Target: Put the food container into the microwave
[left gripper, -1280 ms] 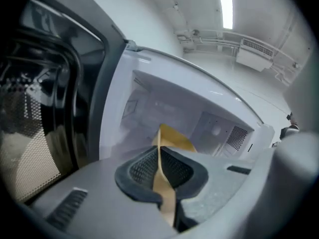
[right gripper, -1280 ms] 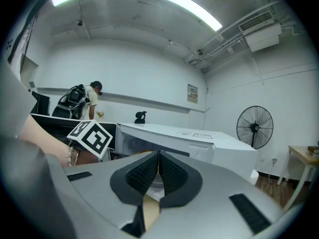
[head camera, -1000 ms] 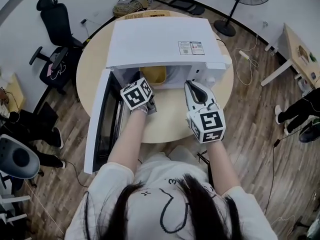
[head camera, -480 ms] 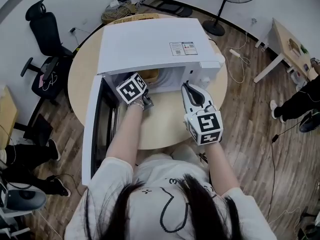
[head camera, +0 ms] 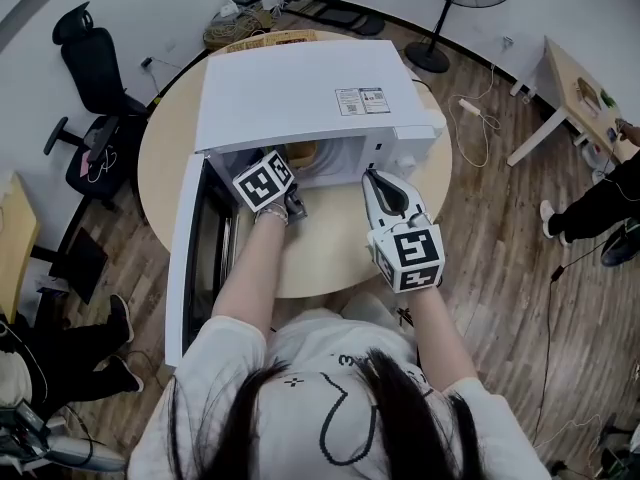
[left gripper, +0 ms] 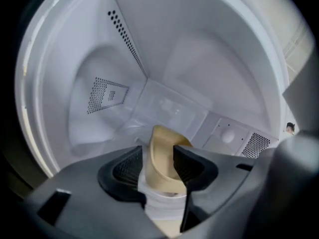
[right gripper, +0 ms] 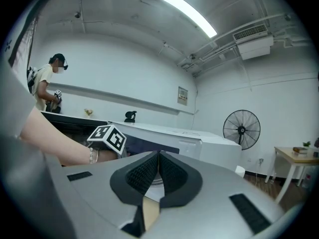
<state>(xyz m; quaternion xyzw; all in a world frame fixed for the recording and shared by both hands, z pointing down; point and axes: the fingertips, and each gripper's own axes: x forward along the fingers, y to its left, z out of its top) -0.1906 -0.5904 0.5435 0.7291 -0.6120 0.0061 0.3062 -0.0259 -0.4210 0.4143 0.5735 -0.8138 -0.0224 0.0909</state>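
Food container (left gripper: 160,139) sat inside microwave (head camera: 300,88) cavity, yellow rim btwn L gripper (left gripper: 158,159) jaws. Those jaws had just been opening & stood wide, pads off the rim. R gripper (right gripper: 158,157) hung outside, over table (head camera: 330,253) by microwave front, jaws together w/ nothing btwn.

Bright ceiling striplight (right gripper: 189,14), fisheye edges, dark vignette

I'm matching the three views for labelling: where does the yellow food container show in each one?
Head view: food container upper centre, just inside the microwave opening.
Left gripper view: low centre, in front of the cavity's back wall.
Right gripper view: not in it.
Shared landmark: the white microwave, seen from inside in the left gripper view and from outside in the right.
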